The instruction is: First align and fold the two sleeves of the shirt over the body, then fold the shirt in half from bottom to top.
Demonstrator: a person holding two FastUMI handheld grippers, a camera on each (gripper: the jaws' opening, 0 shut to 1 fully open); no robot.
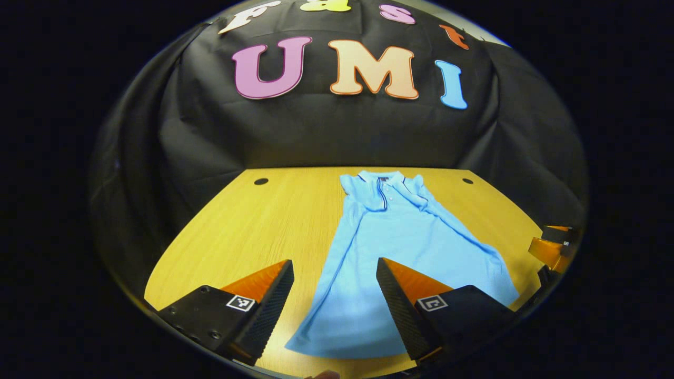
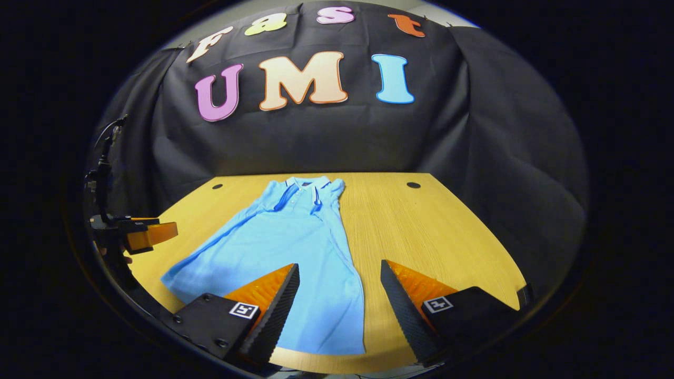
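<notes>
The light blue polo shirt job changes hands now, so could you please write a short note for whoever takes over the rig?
Left gripper: open, holding nothing, above the hem of the light blue polo shirt.
Right gripper: open, holding nothing, above the shirt's hem at its right edge.
Shirt: flat on the yellow wooden table, collar toward the black cloth wall, hem nearest the grippers.
Done: both sleeves appear folded over the body; the shirt lies narrow.
Left: fold the hem up to the collar.

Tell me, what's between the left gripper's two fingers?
In the left gripper view, the left gripper is open, and the blue polo shirt's bottom hem lies in the gap, flat on the wooden table.
</notes>
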